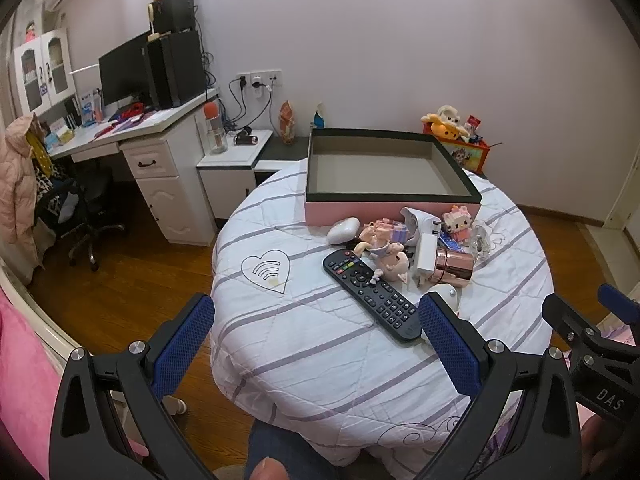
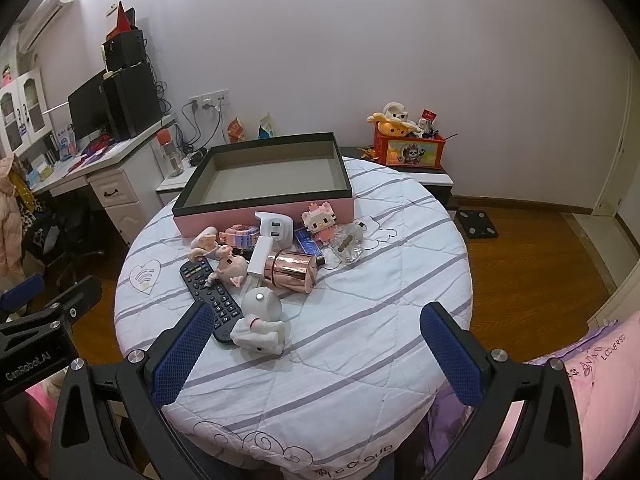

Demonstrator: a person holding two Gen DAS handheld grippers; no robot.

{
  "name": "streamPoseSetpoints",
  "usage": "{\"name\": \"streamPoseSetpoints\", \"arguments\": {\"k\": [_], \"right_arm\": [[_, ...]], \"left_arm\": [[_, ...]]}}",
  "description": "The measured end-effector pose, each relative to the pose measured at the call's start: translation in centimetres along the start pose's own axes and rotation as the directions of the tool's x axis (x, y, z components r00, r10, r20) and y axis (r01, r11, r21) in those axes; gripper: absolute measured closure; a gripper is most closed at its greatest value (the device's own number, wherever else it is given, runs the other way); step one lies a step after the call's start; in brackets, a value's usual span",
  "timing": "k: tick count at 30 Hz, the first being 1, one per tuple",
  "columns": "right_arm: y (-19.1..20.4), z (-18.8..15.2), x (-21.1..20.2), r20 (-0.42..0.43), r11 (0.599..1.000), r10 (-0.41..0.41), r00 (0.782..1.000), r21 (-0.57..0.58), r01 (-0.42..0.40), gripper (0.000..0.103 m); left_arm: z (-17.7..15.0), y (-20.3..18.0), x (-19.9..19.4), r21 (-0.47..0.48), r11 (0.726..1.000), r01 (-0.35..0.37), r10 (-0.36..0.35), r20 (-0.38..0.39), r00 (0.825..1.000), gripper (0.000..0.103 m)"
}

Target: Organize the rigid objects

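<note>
Nearest the viewer, two black hand-held grippers with blue textured pads hover over the near edge of a round table covered in a white quilted cloth with lilac stripes. The left gripper has its fingers spread wide and holds nothing. The right gripper is likewise spread wide and empty.

Just beyond the right gripper's left pad lies a white rounded figurine with a small silver disc on top, touching the near end of a long black remote control. The remote's long axis runs diagonally, near end toward the right, far end toward the left. It lies between the two grippers, ahead of both. The white figurine seems nearer the right gripper, the remote's middle nearer the left.

Further on sits a cluster: a shiny rose-gold metal cylinder on its side, a white plug adapter, pink pig figurines, a pink-and-white block cat figure and a clear glass bottle.

Farthest, against the cluster, stands an open shallow pink box with a dark rim, holding nothing, likely the destination.
</note>
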State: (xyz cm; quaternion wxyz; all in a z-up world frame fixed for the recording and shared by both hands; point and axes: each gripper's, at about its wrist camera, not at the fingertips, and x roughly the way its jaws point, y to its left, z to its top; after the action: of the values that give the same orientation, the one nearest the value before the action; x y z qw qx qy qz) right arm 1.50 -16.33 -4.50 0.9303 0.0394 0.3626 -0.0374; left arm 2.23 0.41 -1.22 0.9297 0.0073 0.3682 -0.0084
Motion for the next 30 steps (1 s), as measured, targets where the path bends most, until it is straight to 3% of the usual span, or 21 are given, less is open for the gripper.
{"name": "streamPoseSetpoints", "arguments": {"k": [30], "right_arm": [[0.18, 0.08, 0.35, 0.001, 1.0, 0.011, 1.0, -0.004, -0.011, 0.0]], "left_arm": [[-0.09, 0.11, -0.02, -0.003, 1.0, 0.002, -0.002, -0.003, 1.0, 0.0]]}}
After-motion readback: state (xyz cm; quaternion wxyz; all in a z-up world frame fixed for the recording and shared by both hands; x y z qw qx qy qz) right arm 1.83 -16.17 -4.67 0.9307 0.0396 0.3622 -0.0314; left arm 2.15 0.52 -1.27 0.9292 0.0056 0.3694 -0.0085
